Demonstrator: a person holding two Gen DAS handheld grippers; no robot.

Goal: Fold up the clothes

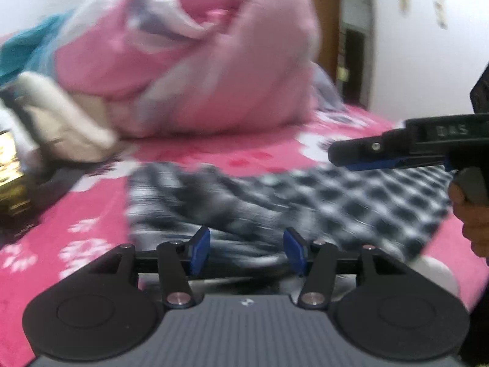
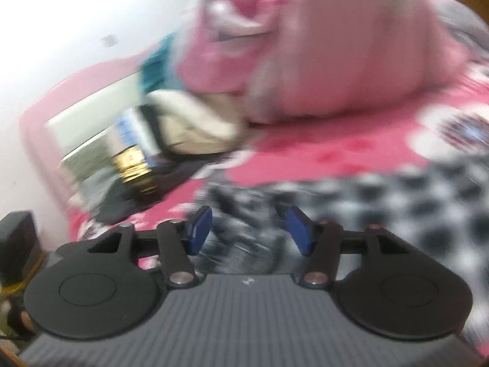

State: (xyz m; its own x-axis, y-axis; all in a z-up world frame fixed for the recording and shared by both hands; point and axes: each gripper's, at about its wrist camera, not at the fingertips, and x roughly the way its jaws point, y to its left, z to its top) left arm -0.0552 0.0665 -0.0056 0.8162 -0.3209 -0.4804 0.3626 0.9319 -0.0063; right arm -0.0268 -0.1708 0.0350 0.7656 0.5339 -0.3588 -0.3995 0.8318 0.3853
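Both the left gripper [image 1: 246,252] and right gripper [image 2: 249,234] hover with fingers spread and empty over the checked shirt [image 1: 305,208] lying on the bed [image 1: 76,214], apparently positioned to seize its edge for folding.

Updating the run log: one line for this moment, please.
fold clothes | left gripper open, empty | right gripper open, empty | checkered garment flat on bed
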